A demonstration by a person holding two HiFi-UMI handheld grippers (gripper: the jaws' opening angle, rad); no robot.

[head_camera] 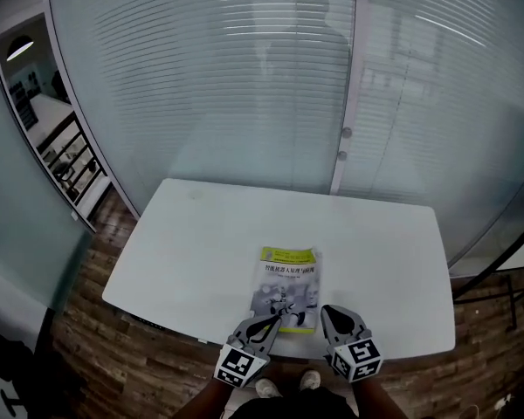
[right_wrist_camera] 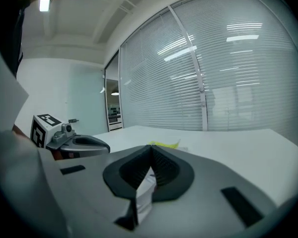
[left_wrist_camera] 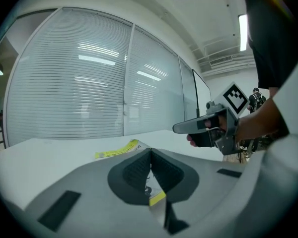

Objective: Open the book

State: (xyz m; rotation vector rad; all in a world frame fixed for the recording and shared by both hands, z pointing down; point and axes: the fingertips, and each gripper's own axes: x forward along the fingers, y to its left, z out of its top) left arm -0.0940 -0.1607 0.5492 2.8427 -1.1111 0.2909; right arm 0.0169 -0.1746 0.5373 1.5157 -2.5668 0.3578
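Note:
A closed book (head_camera: 287, 289) with a grey cover and yellow-green bands lies flat near the front of the white table (head_camera: 192, 243). My left gripper (head_camera: 275, 321) is shut, with its tip over the book's near left corner and nothing between the pads. Close by on the right, my right gripper (head_camera: 326, 311) is also shut and points at the book's near right corner. In the left gripper view the shut jaws (left_wrist_camera: 150, 151) have the book (left_wrist_camera: 119, 149) beyond them and the right gripper (left_wrist_camera: 198, 125) to the right. In the right gripper view the shut jaws (right_wrist_camera: 151, 158) face the book (right_wrist_camera: 164, 144), with the left gripper (right_wrist_camera: 84, 144) at the left.
A glass wall with blinds (head_camera: 244, 77) stands right behind the table. Both grippers reach in over the table's front edge (head_camera: 183, 330), above the wooden floor (head_camera: 113, 365). A black stand (head_camera: 498, 278) is at the right.

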